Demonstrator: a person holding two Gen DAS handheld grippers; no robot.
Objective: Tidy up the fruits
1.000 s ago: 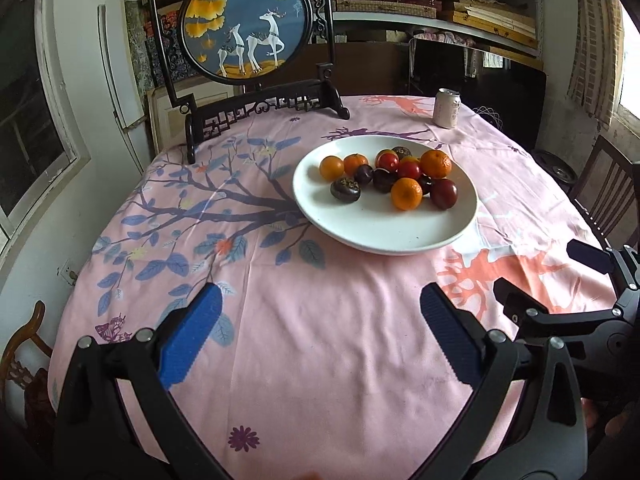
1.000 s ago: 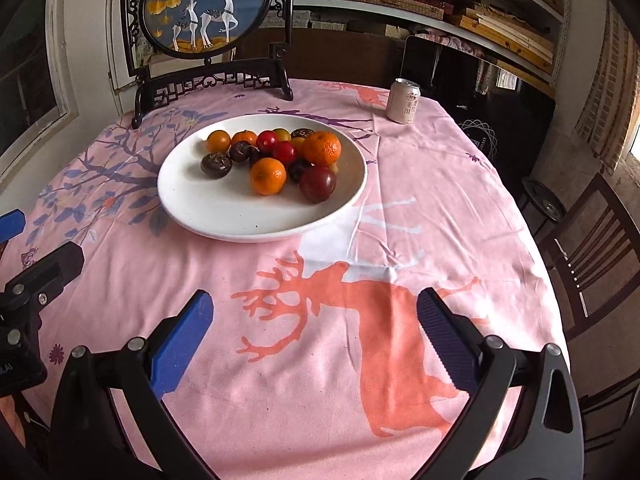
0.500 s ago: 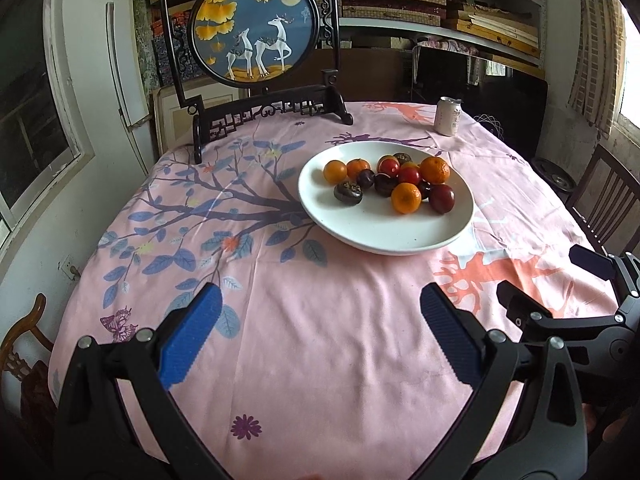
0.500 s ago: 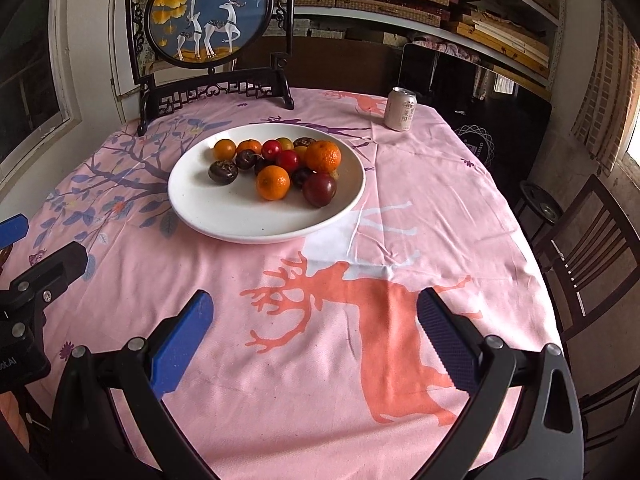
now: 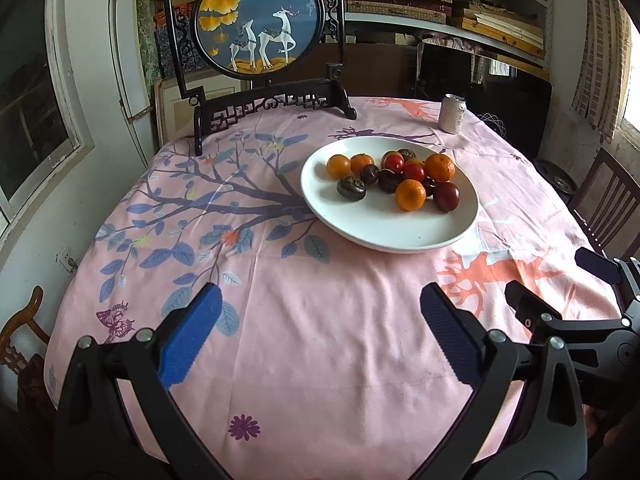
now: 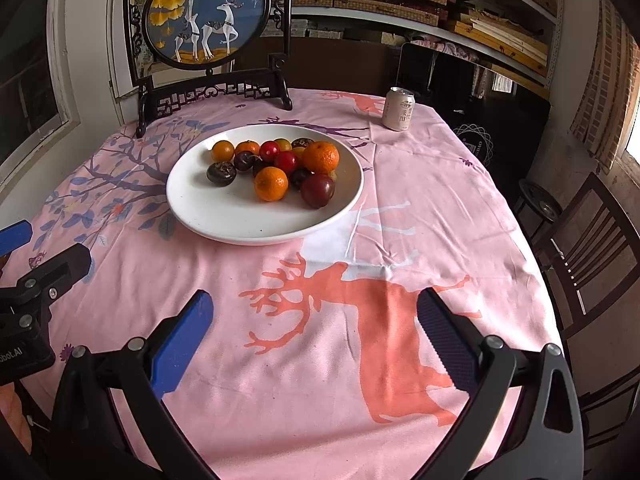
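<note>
Hovering empty over the pink-clothed bench (image 5: 320, 340), both grippers stood short of the fruit.
The left gripper (image 5: 320, 316) and right gripper (image 6: 314, 314) had fingers spread wide, holding nothing; the round white ceramic plate (image 6: 224, 216) of oranges and dark plums (image 6: 280, 168) lay well ahead, apart from both.

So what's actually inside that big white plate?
The white plate holds a cluster of small fruits: oranges, red ones and dark plums. More fruit sits behind and under these, mostly covered. The near half is bare.
</note>
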